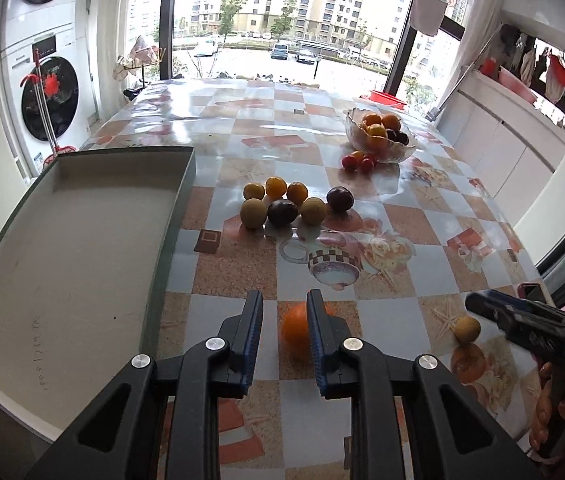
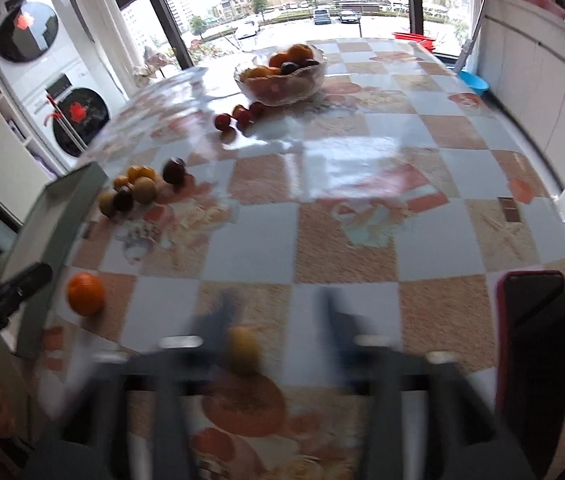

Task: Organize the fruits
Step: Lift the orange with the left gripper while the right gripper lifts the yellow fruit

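An orange (image 1: 296,334) (image 2: 85,294) lies on the checked tablecloth, showing past the right finger of my left gripper (image 1: 285,300) (image 2: 22,284). That gripper hovers over it with its jaws drawn close and nothing between the pads. A small yellow fruit (image 1: 467,329) (image 2: 244,350) rests on the table between the blurred, spread fingers of my right gripper (image 2: 278,304) (image 1: 494,308), nearer the left finger and not pressed. Several yellow, orange and dark fruits (image 1: 282,204) (image 2: 138,188) sit clustered mid-table.
A shallow grey-green box (image 1: 186,184) (image 2: 62,216) stands at the left. A glass bowl (image 1: 406,152) (image 2: 282,96) of fruit is at the far side, with small red fruits (image 1: 358,160) (image 2: 238,118) beside it. A red-cased phone (image 2: 534,344) lies near the right edge.
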Tool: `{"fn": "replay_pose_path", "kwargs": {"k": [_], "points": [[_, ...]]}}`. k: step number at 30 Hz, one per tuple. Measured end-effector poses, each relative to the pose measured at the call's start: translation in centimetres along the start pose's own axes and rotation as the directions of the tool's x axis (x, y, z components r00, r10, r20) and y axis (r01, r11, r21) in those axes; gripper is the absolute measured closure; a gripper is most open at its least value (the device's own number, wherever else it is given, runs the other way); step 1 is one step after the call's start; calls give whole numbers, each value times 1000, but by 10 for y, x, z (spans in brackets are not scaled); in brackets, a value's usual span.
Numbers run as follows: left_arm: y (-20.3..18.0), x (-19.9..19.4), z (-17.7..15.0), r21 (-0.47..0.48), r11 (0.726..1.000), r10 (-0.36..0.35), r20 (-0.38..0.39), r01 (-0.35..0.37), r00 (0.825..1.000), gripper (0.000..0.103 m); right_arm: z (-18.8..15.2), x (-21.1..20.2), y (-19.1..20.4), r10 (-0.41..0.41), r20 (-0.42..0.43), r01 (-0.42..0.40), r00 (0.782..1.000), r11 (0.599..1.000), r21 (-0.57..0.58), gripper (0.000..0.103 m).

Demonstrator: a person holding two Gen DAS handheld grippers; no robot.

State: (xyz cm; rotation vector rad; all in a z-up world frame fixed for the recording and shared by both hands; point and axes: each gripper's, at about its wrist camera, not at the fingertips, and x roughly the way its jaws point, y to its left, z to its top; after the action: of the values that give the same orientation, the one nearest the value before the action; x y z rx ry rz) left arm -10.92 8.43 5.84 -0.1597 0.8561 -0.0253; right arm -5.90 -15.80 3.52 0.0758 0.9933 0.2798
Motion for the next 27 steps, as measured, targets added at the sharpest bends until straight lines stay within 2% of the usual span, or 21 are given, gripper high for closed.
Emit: {"fn": "replay_pose_path", "kwargs": {"k": [3,4,6,7,9,12,14,17,19,20,21,22,23,24,25,27], "points": [[-6,11,-1,9,1000,9,-29,-9,1000,77,-4,-4,-4,-23,26,24,999,1000,-17,22],[-9,18,-2,7,1000,4,-50,-4,999,71,-4,-3,-5,-20,19,21,1000,1000,-19,22],[-10,22,-5,1,1000,13,-58,-13,998,22,-5,0,-4,-13,12,13,1000,1000,-22,23],[-10,21,-8,-4,1000,27,-38,-27,999,21,-5,2,-3,-6,9,6,1000,1000,-28,23],[-11,20,-10,3,1000,27,-14,-27,1000,21,-8,4,1,9,7,-9,1000,999,-42,23],[-16,30,-8,21,999,36,-46,-35,998,21,-13,12,10,12,-7,-12,1000,997,-71,26],[-20,35,-7,36,998,50,-50,-48,998,21,-17,13,20,-24,6,25,1000,993,-117,29],[-23,40,-9,52,997,63,-48,-60,997,21,-22,14,25,-36,18,38,999,986,-161,29],[-22,48,-10,55,996,81,-75,-77,994,21,-22,14,25,-42,22,45,999,983,-175,30],[-22,51,-12,51,996,83,-85,-79,993,25,-22,13,25,-41,22,44,999,984,-172,31],[-22,53,-13,47,996,84,-94,-80,992,36,-21,13,23,-40,24,43,999,985,-164,34],[-23,54,-15,59,994,102,-87,-97,991,37,-21,12,21,-41,27,45,999,986,-158,37],[-25,54,-16,78,991,114,-82,-107,990,41,-22,12,20,-50,31,54,998,986,-156,44],[-27,53,-16,83,992,98,-78,-92,992,56,-22,11,20,-63,33,68,997,985,-159,54],[-28,52,-17,87,992,93,-75,-86,993,62,-22,10,20,-74,34,78,997,983,-167,59],[-28,51,-17,96,991,97,-78,-89,992,62,-23,9,20,-76,30,80,997,981,-175,75]]}}
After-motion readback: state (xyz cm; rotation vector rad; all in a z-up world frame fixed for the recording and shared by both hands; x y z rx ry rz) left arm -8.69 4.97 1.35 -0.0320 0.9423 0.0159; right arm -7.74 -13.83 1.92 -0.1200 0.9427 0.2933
